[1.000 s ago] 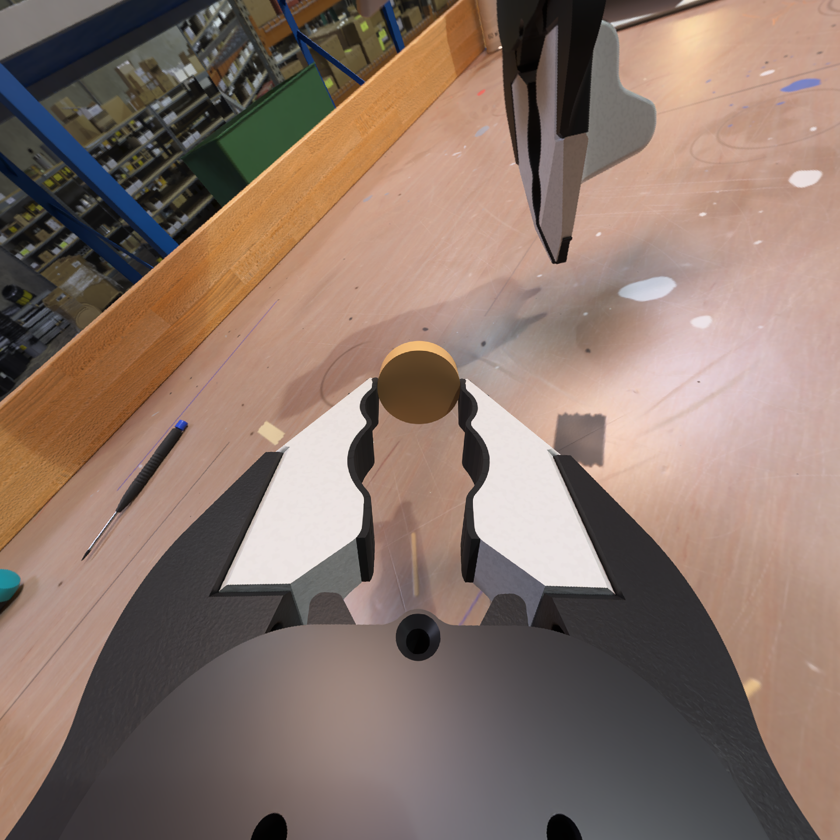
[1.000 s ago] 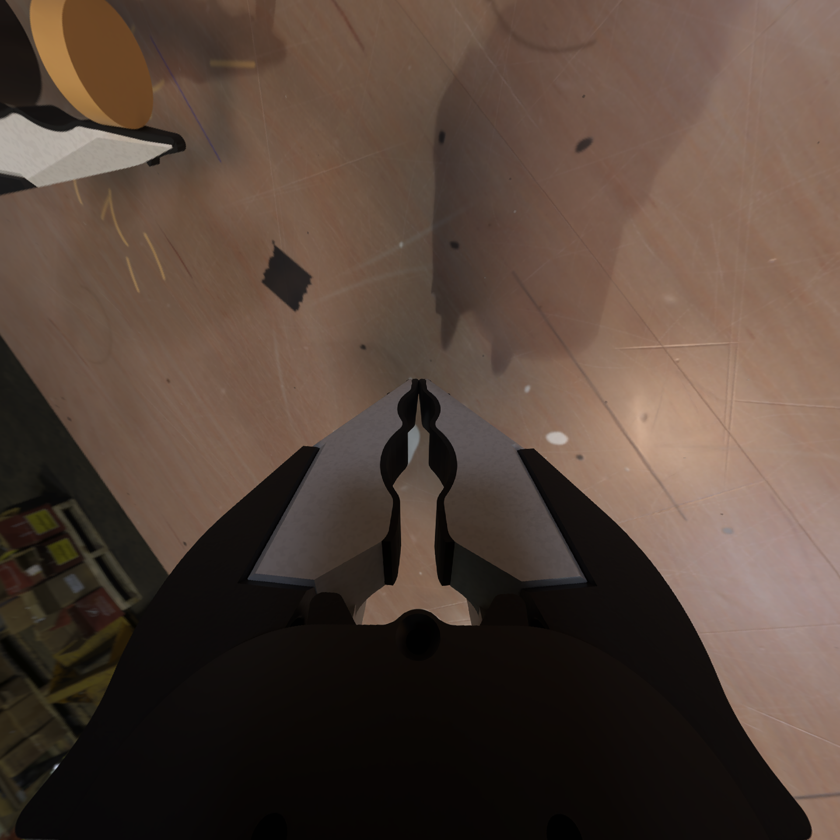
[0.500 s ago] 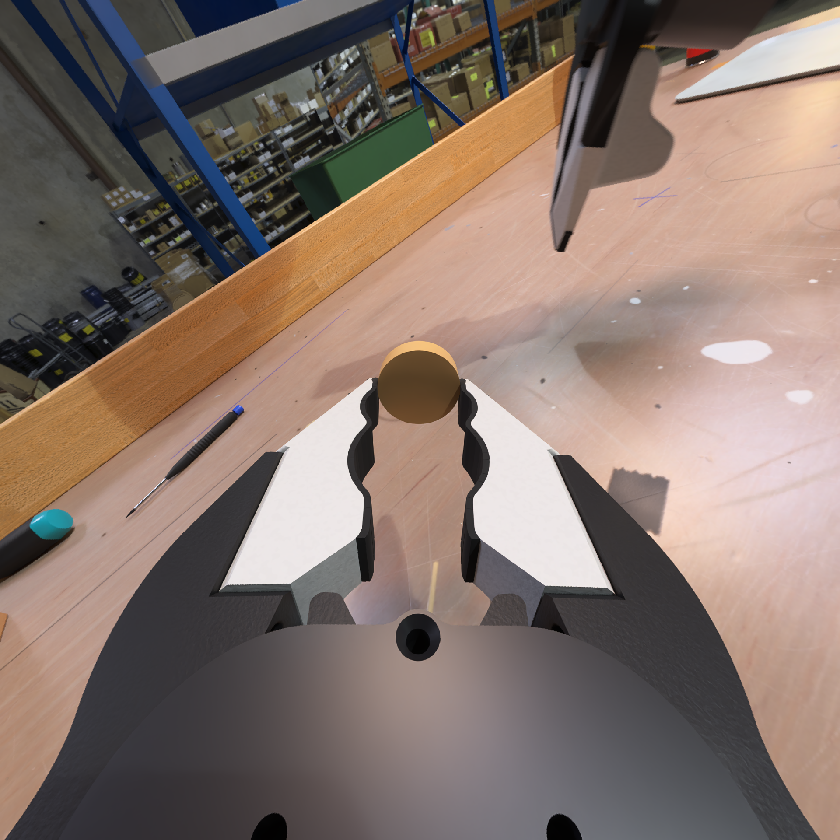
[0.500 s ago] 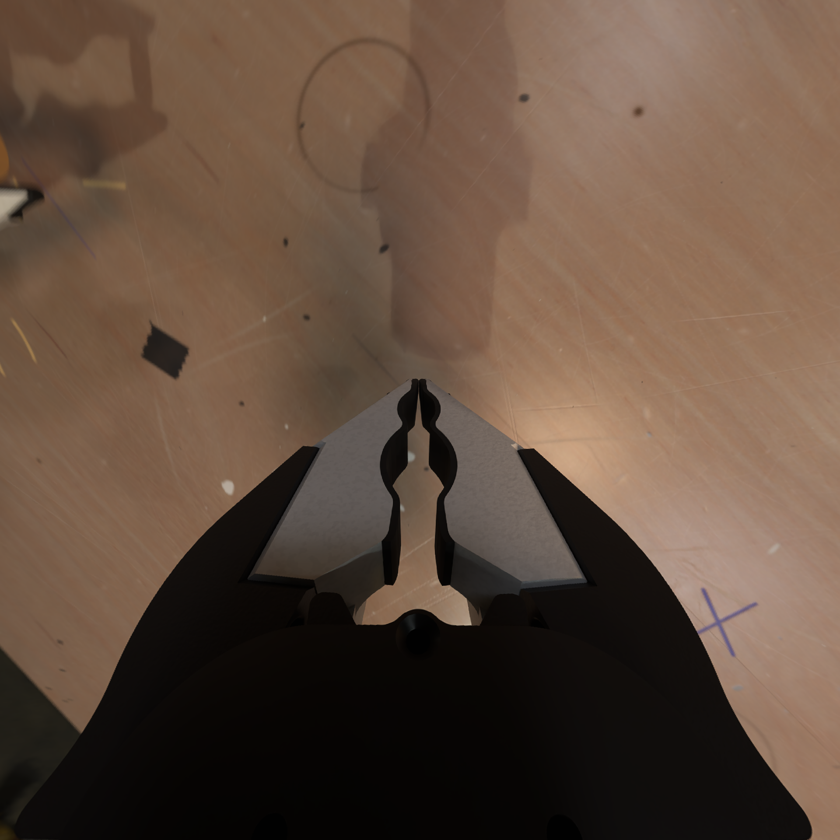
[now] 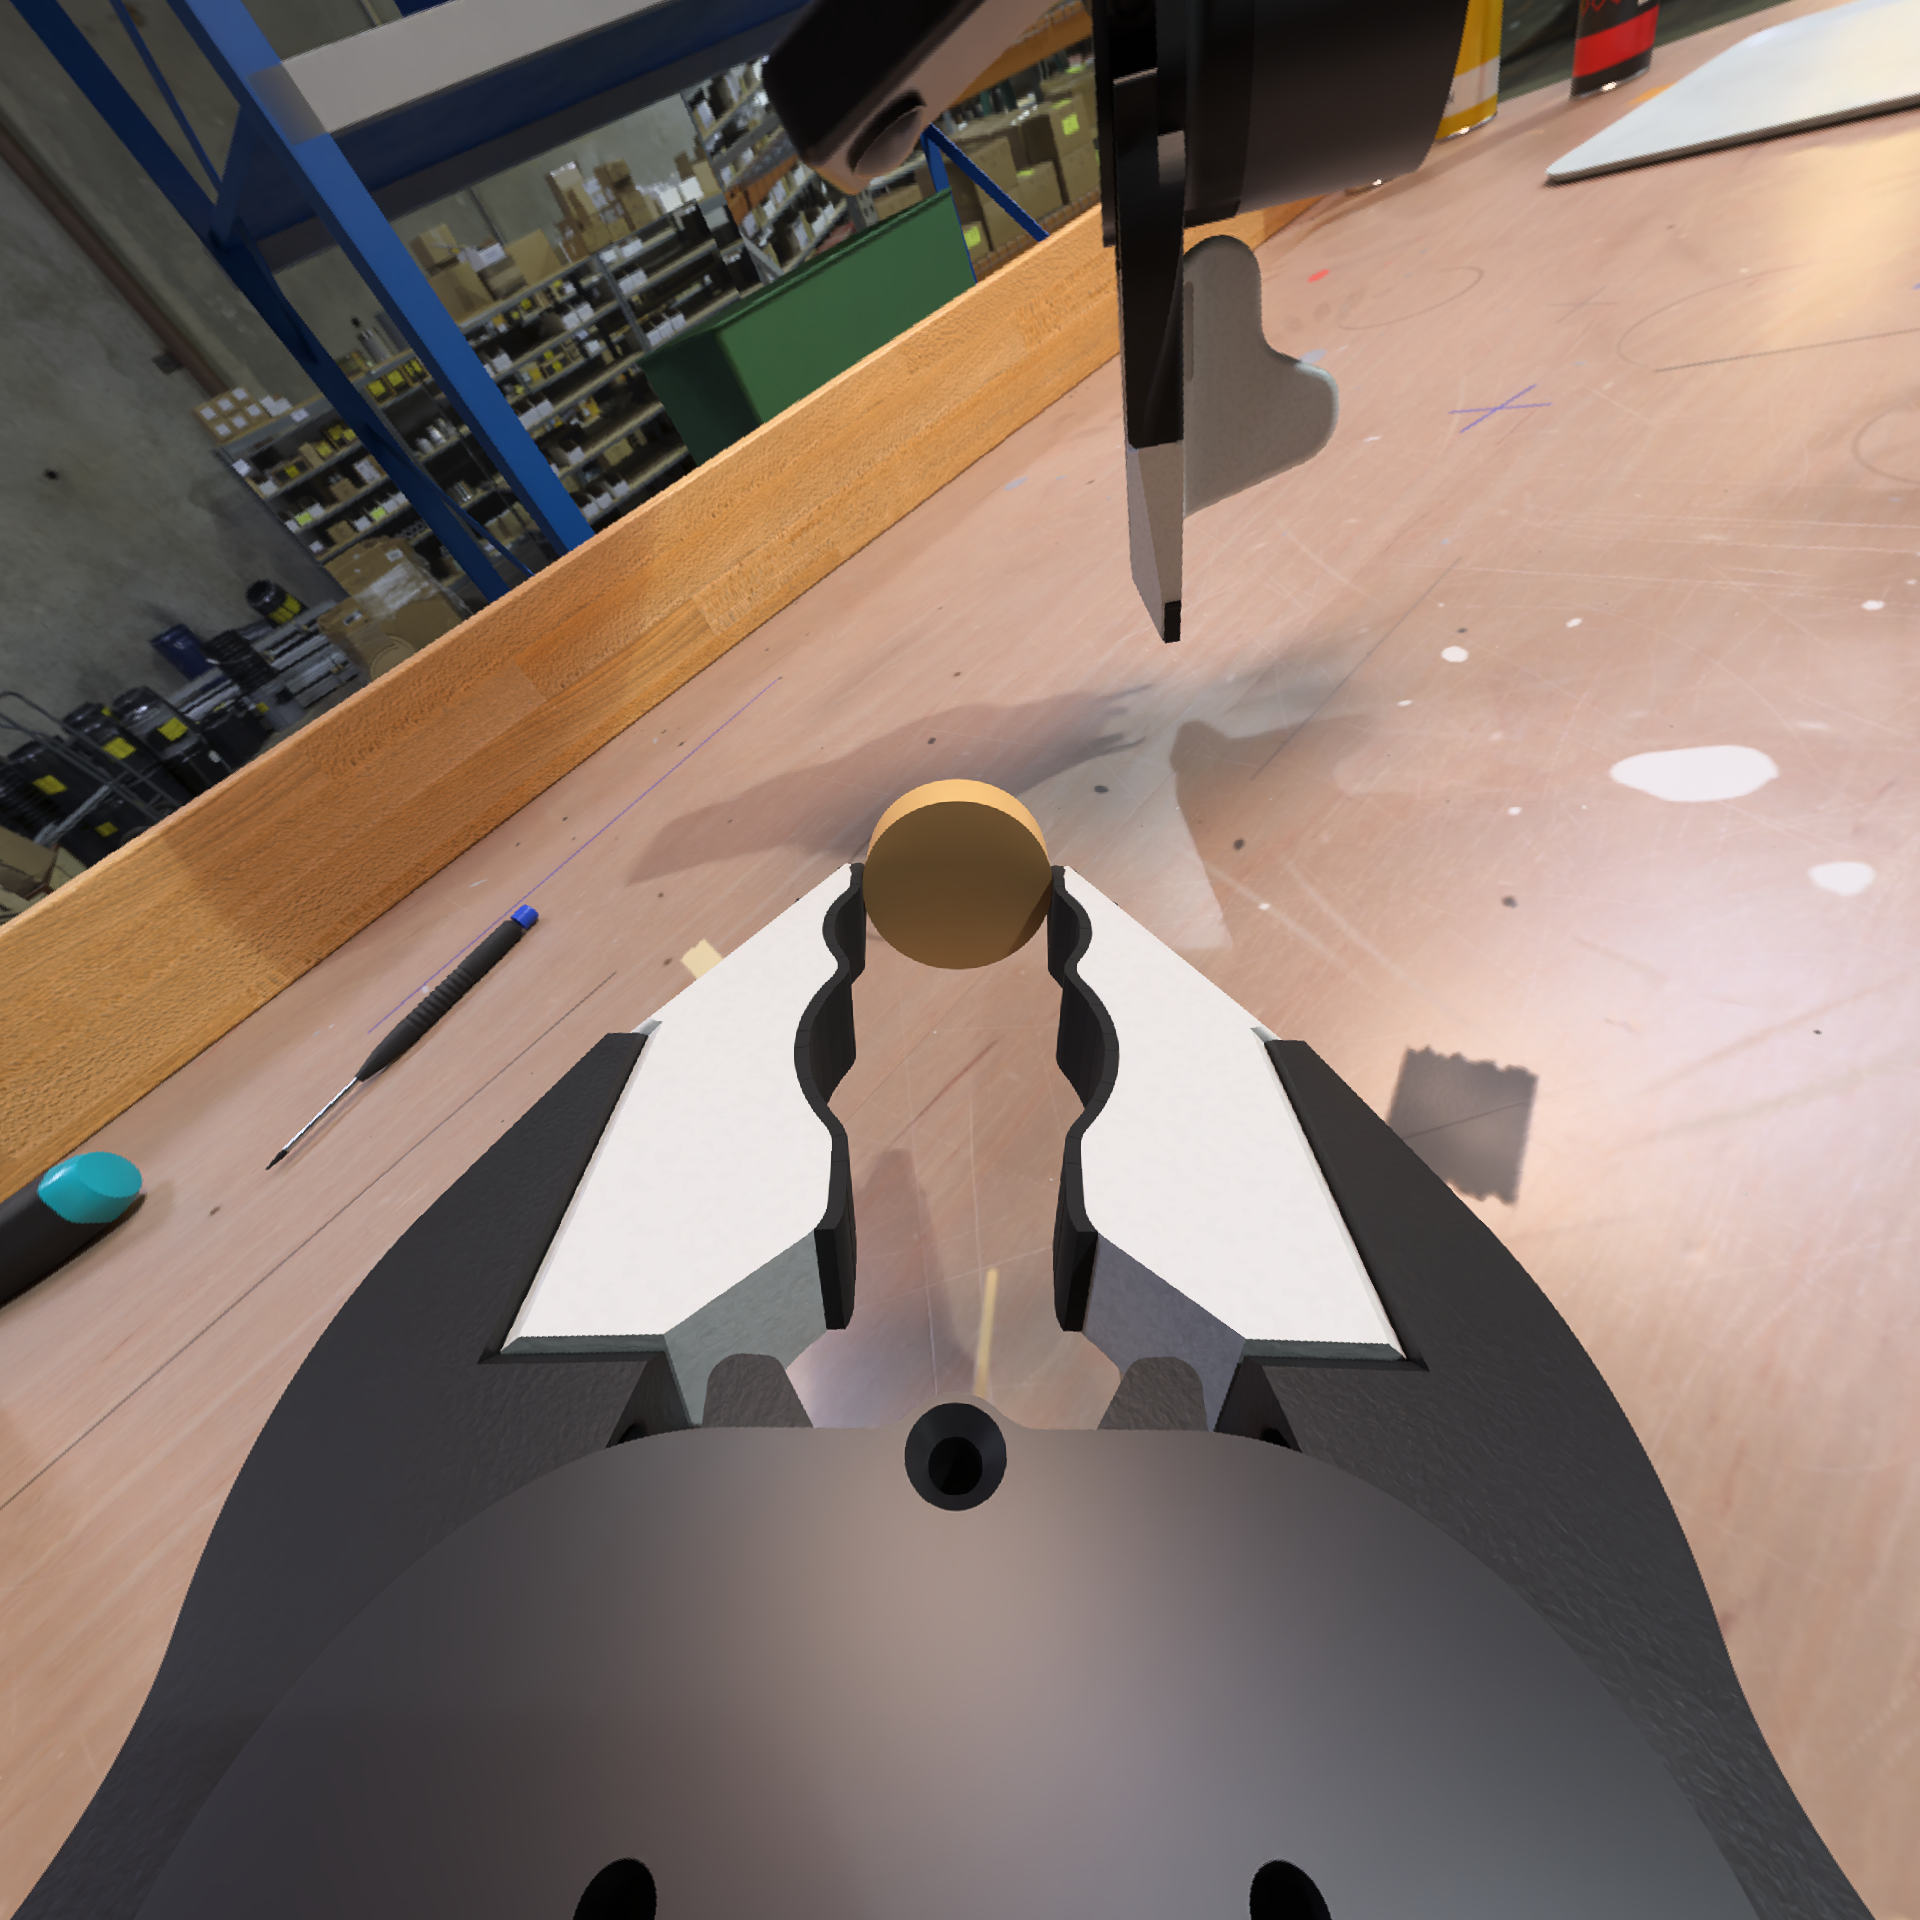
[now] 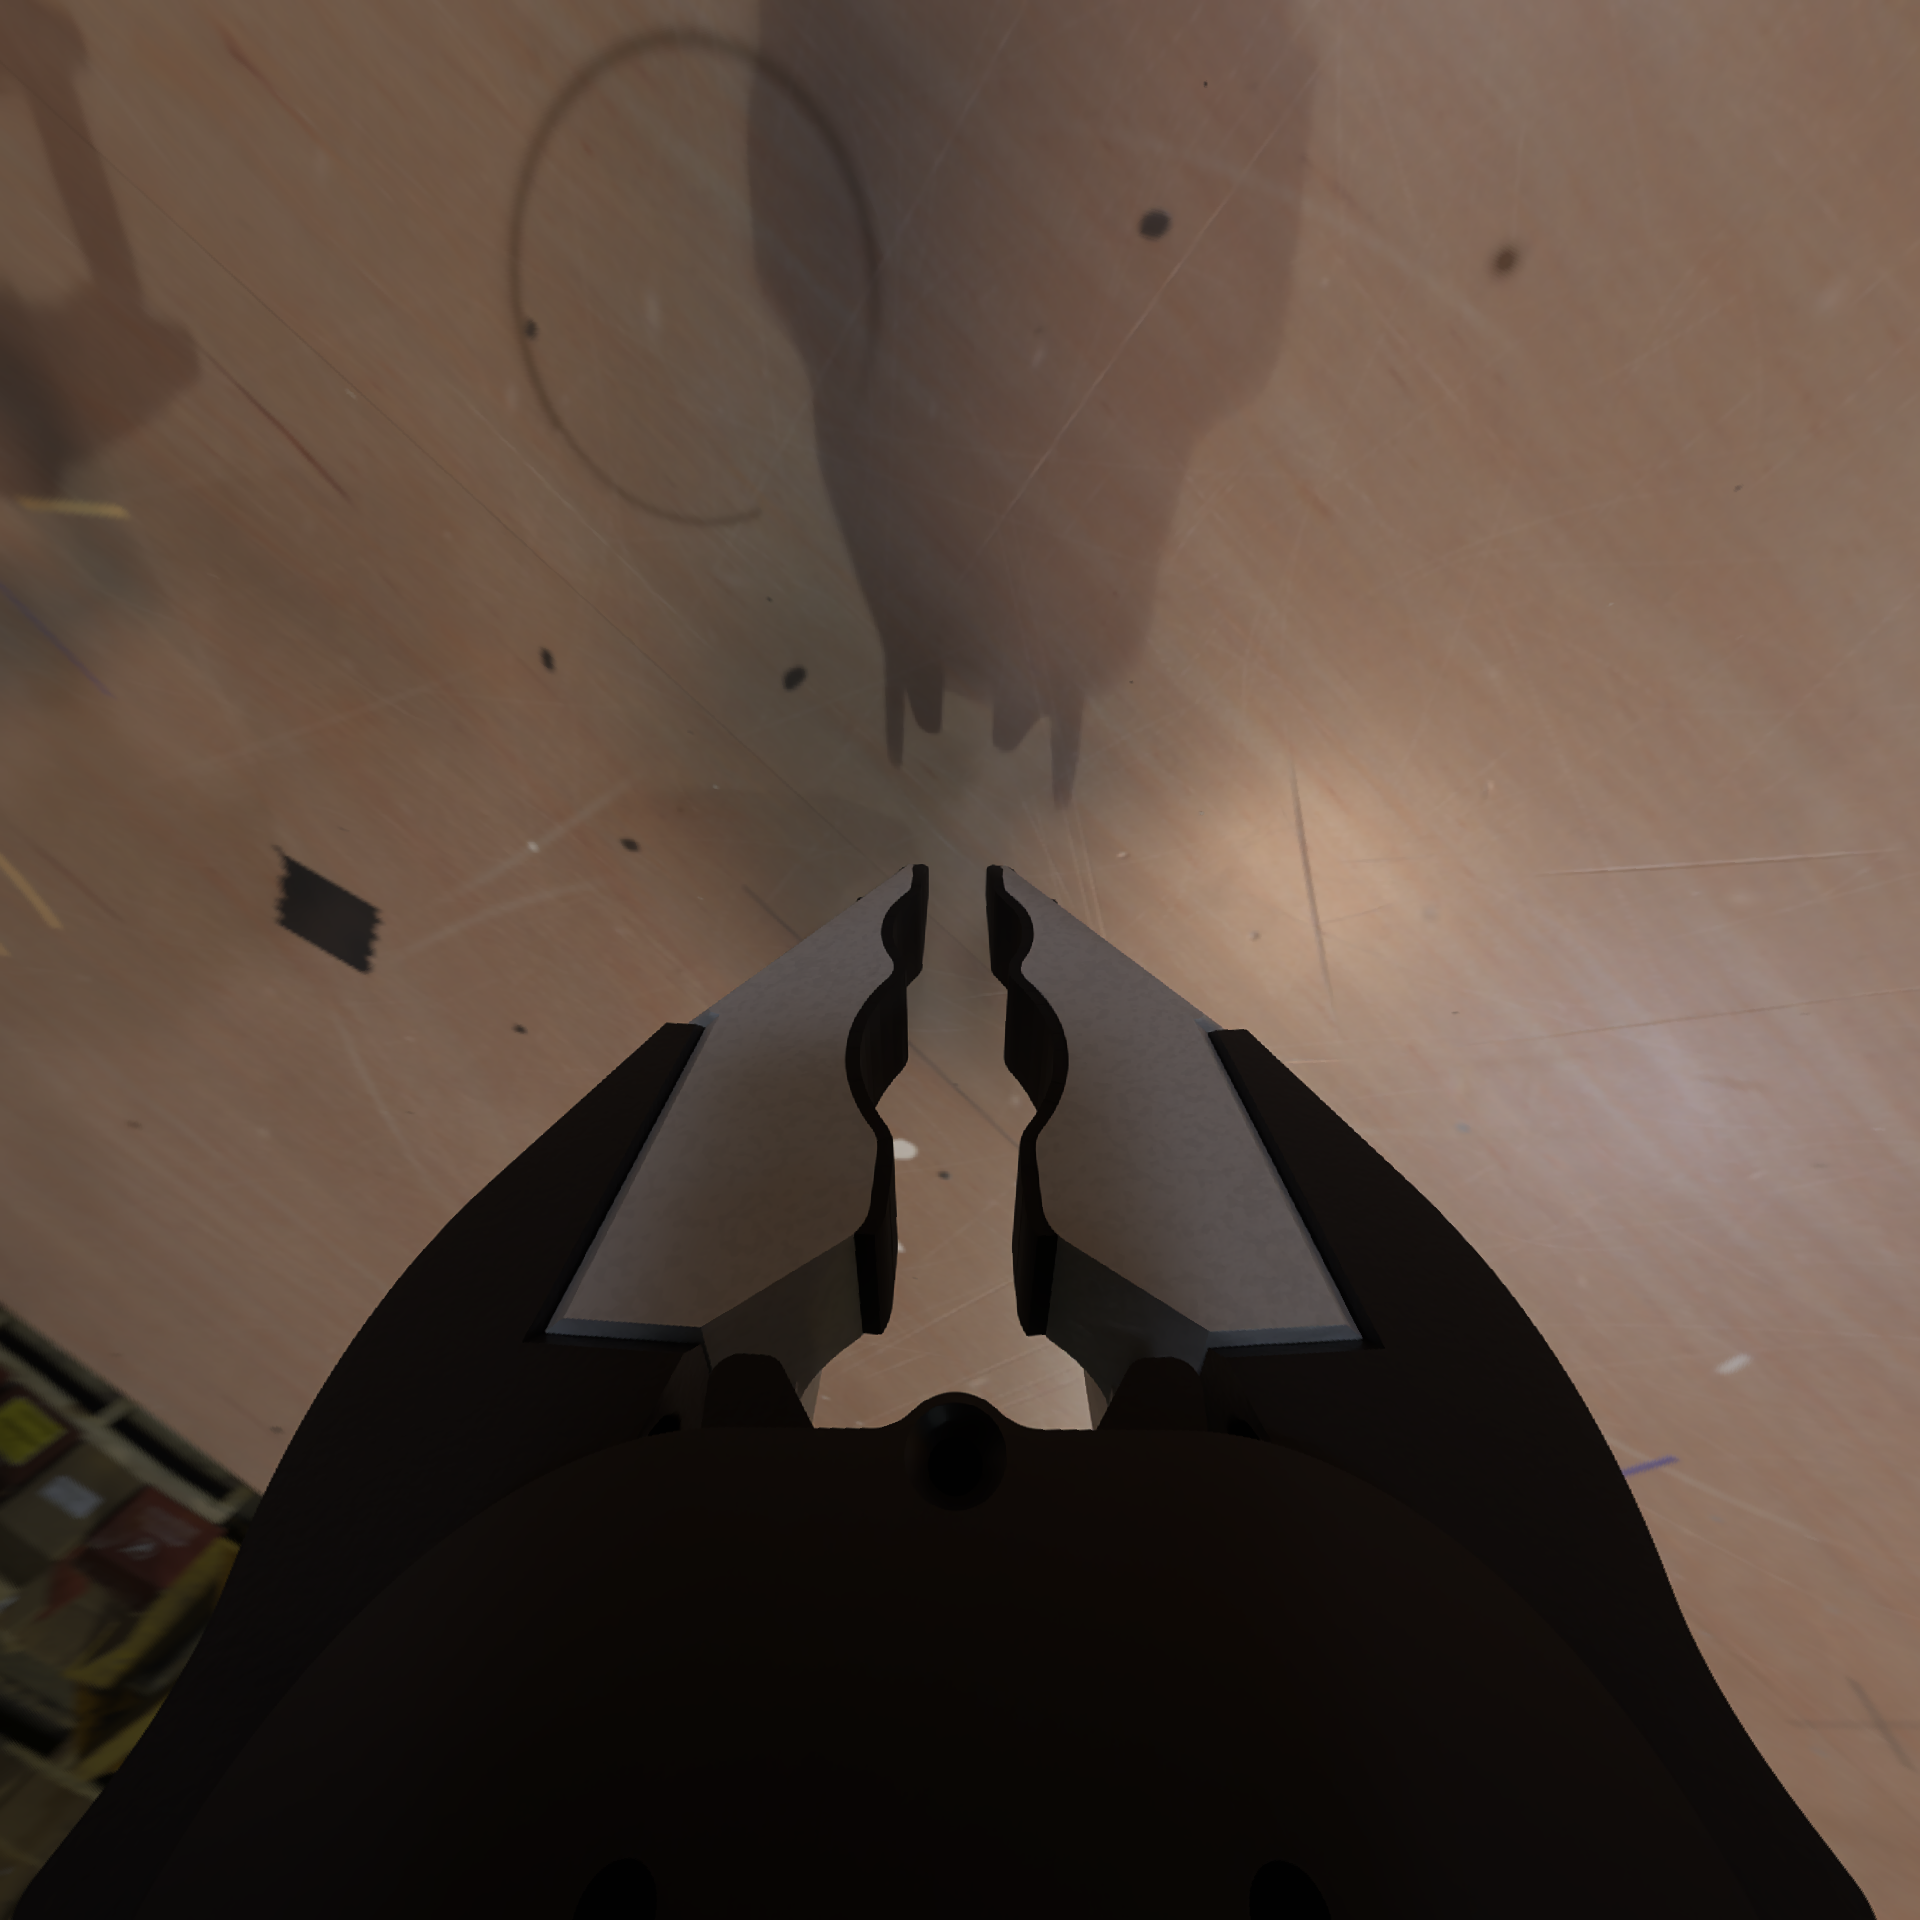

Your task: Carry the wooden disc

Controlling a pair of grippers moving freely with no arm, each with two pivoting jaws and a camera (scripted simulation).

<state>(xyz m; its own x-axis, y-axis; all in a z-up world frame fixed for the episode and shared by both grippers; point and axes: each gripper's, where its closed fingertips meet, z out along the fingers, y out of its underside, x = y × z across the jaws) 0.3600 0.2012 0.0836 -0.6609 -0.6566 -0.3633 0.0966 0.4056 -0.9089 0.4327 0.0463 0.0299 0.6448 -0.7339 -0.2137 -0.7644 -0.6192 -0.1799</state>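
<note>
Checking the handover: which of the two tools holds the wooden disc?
The left tool, clamping the wooden disc at its tips; the right tool is empty, slightly parted.

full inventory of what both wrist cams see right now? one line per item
Round tan wooden disc: 1, tan, clamped between the left gripper's fingertips, above the table.
Slim black screwdriver with a blue cap: 1, black and blue, lying on the table at left, near the rail.
Black marker with a teal cap: 1, far left edge, on the table.
Black tape square: 1, black, flat on the table.
Wooden edge rail: 1, light wood, along the table's left side.
Scuffed wooden table: 1, pinkish brown, paint-flecked.
Green bin: 1, beyond the rail.
Left gripper: 1, black and white, shut on the disc.
Right gripper: 1, slightly open, empty, above the table.
</note>
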